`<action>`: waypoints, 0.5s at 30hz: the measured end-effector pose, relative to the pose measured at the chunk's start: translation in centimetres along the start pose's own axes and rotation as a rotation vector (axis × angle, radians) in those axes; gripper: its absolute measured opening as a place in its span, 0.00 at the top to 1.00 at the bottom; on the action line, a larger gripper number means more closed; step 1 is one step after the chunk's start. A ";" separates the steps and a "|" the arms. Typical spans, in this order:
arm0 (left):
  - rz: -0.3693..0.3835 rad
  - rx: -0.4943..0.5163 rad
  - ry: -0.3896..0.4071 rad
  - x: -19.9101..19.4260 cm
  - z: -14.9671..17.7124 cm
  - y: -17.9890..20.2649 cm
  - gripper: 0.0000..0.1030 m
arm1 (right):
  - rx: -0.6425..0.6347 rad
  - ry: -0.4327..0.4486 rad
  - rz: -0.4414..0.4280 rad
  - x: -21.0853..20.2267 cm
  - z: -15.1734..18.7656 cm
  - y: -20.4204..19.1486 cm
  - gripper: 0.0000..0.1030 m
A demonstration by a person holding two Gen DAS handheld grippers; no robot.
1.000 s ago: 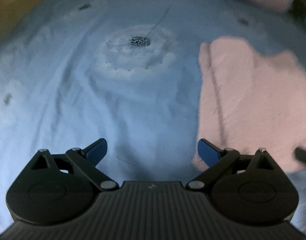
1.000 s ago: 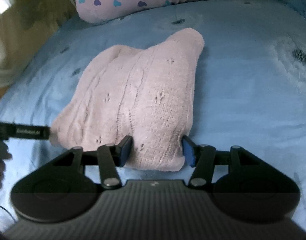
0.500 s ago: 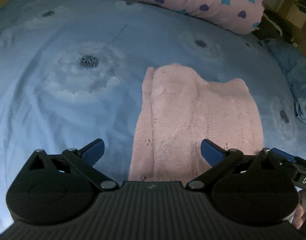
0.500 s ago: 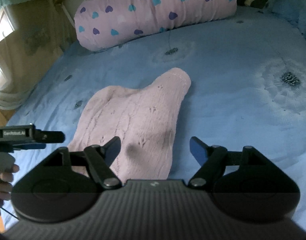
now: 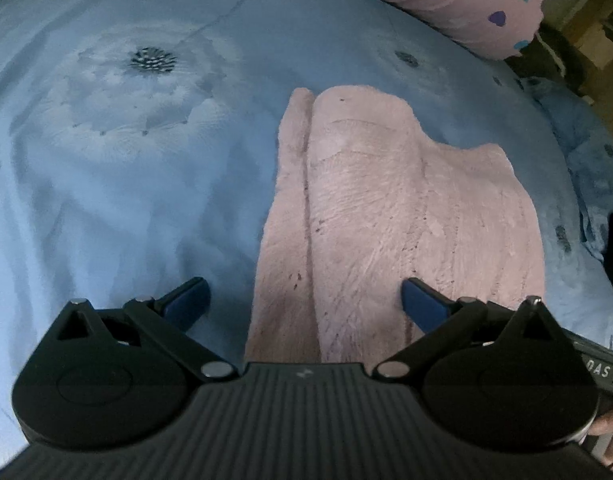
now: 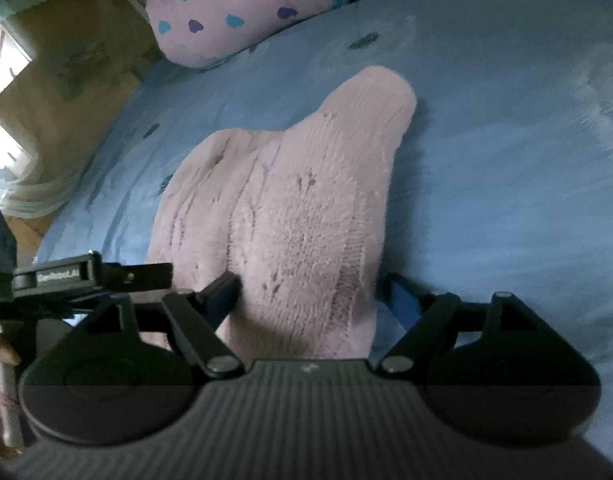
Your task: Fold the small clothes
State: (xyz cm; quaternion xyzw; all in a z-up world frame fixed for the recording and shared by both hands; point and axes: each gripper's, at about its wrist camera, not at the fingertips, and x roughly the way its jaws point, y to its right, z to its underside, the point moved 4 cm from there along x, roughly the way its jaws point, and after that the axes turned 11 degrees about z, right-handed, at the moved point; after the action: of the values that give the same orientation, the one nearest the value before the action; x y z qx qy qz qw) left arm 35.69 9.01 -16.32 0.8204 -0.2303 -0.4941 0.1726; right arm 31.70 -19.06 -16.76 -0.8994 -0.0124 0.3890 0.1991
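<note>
While my left hand-held gripper (image 5: 304, 300) hovers spread wide over the near edge of the pink knitted garment (image 5: 390, 216) lying folded on the blue bed (image 5: 118, 184), my right hand-held gripper (image 6: 312, 294) has just been opening, the garment's edge between its parted fingers, unpinched.

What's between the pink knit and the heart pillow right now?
Only bare blue sheet, seen in both wrist views. The knit lies flat, its far tip well short of the pillow, and nothing sits in the gap.
</note>
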 end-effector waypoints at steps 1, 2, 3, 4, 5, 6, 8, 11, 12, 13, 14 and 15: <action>0.007 0.008 -0.001 0.2 0.0 0.1 0.00 | 0.000 0.001 -0.007 0.2 0.0 0.0 0.18; 0.015 0.011 -0.002 0.3 -0.1 0.1 0.00 | -0.003 0.003 -0.016 0.5 -0.1 -0.1 0.18; 0.024 0.012 -0.001 0.5 -0.1 0.1 0.00 | -0.004 0.006 -0.025 0.6 -0.2 -0.1 0.18; 0.030 0.012 0.002 0.6 -0.2 0.2 0.00 | 0.001 0.007 -0.033 0.8 -0.2 -0.1 0.18; 0.039 0.014 0.009 0.6 -0.3 0.2 0.02 | 0.014 0.006 -0.042 0.9 -0.3 -0.2 0.18; 0.060 0.017 0.015 0.6 -0.2 0.3 0.13 | 0.023 0.005 -0.047 1.0 -0.4 -0.2 0.19; 0.136 -0.020 0.023 0.4 -0.2 0.3 0.31 | 0.039 -0.002 -0.058 1.1 -0.6 -0.4 0.27; 0.179 -0.076 0.040 0.2 -0.3 0.0 0.45 | 0.070 -0.012 -0.078 0.8 -0.9 -0.2 0.41; 0.185 -0.086 0.046 0.1 -0.2 0.0 0.50 | 0.089 -0.016 -0.091 0.6 -1.0 -0.1 0.45; 0.191 -0.096 0.054 -0.1 -0.2 0.0 0.55 | 0.105 -0.019 -0.102 0.4 -1.1 0.0 0.49; 0.193 -0.103 0.060 -0.2 -0.2 0.0 0.57 | 0.118 -0.017 -0.114 0.1 -1.2 0.0 0.50; 0.191 -0.107 0.067 -0.5 -0.2 0.1 0.60 | 0.132 -0.012 -0.127 -0.3 -1.3 -0.1 0.53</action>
State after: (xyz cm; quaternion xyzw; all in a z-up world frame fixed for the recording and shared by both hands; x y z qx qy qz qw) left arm 35.68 9.19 -15.83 0.8003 -0.2747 -0.4593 0.2703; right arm 32.45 -19.49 -15.74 -0.8794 -0.0450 0.3810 0.2819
